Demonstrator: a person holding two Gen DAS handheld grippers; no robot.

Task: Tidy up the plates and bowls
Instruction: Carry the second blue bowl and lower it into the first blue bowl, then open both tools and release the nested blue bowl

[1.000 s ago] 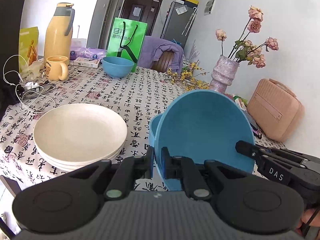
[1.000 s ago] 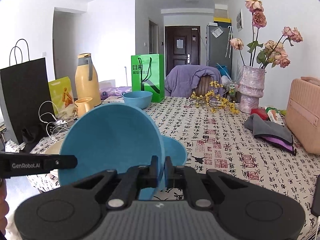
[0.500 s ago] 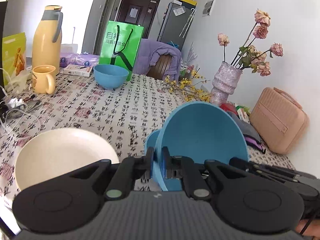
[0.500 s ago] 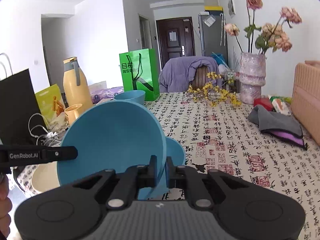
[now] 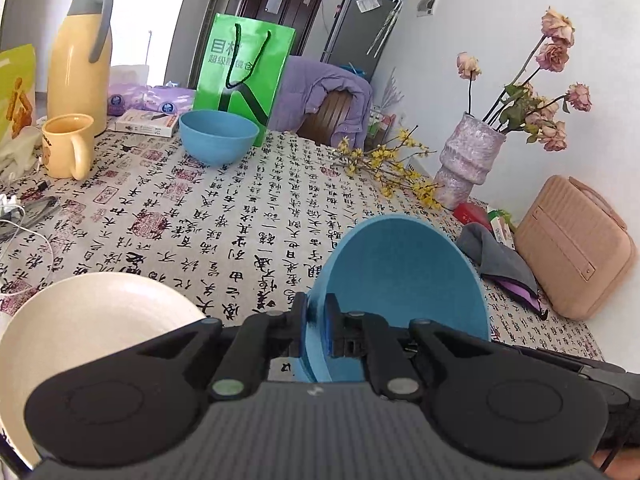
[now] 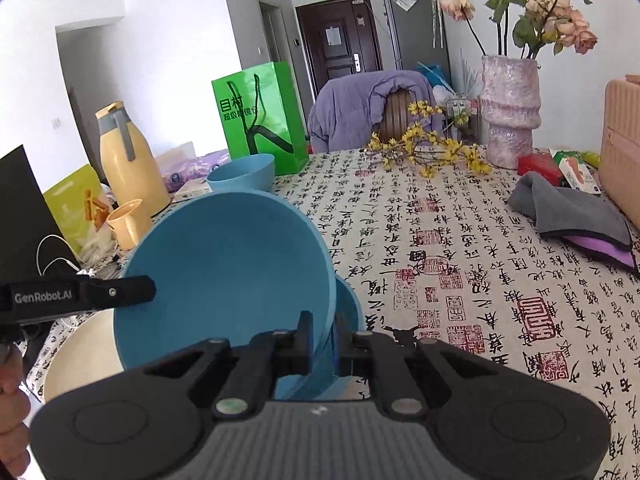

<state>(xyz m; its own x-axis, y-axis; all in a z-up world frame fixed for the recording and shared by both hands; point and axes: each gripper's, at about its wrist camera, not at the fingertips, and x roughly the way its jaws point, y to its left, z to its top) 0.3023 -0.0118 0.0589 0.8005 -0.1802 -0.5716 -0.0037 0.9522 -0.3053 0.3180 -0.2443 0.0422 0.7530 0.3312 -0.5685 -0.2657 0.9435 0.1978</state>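
Bowl [image 6: 224, 276] pinched beside tool [image 6: 76, 294] reading "GenRobot.AI".

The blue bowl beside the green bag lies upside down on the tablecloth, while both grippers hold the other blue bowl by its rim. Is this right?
Not quite. The blue bowl beside the green bag stands upright, its opening facing up, as the left wrist view shows. The rest holds: the left gripper and the right gripper each have their jaws shut on the rim of the tilted blue bowl.
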